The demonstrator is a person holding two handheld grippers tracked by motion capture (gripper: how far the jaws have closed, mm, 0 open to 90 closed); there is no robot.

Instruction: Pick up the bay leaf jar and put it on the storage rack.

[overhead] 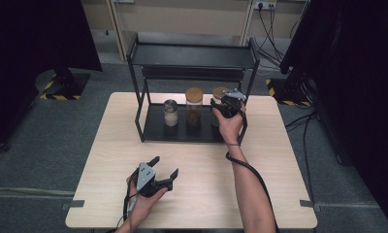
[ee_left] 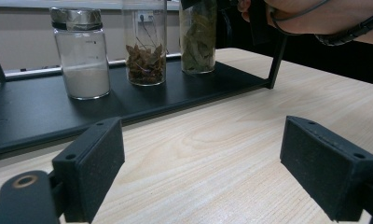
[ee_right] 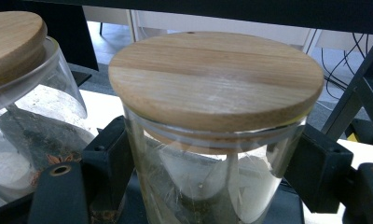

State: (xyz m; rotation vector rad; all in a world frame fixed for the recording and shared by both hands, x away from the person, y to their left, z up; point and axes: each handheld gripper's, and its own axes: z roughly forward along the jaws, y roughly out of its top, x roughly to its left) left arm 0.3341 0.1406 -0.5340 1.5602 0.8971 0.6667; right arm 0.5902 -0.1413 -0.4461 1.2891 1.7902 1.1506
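Nearest the camera, low on the table (overhead: 202,194): left gripper (overhead: 165,170), held in the person's left hand (overhead: 143,201). Jaws spread wide, nothing between them; in the left gripper view only bare wood grain lies between the two black pads (ee_left: 93,172).

Further back, centre: black two-tier rack (overhead: 192,56) standing on the table's far half. Three glass jars stand in a row on its lower shelf (ee_left: 35,112).

Left jar (overhead: 170,112): metal lid, white powder inside. Middle jar (overhead: 194,107): wooden lid, brown dried matter at the bottom. Right jar (ee_right: 212,140): wooden lid (ee_right: 215,77), greenish leaves inside as seen from the left gripper view.

Right side: right gripper (overhead: 221,109) in the person's right hand (overhead: 231,125), reached in under the upper tier. Jaws pinch the right jar just beneath its lid, one pad on each side of the glass. Jar upright, close beside the middle jar; whether its base has left the shelf cannot be told.
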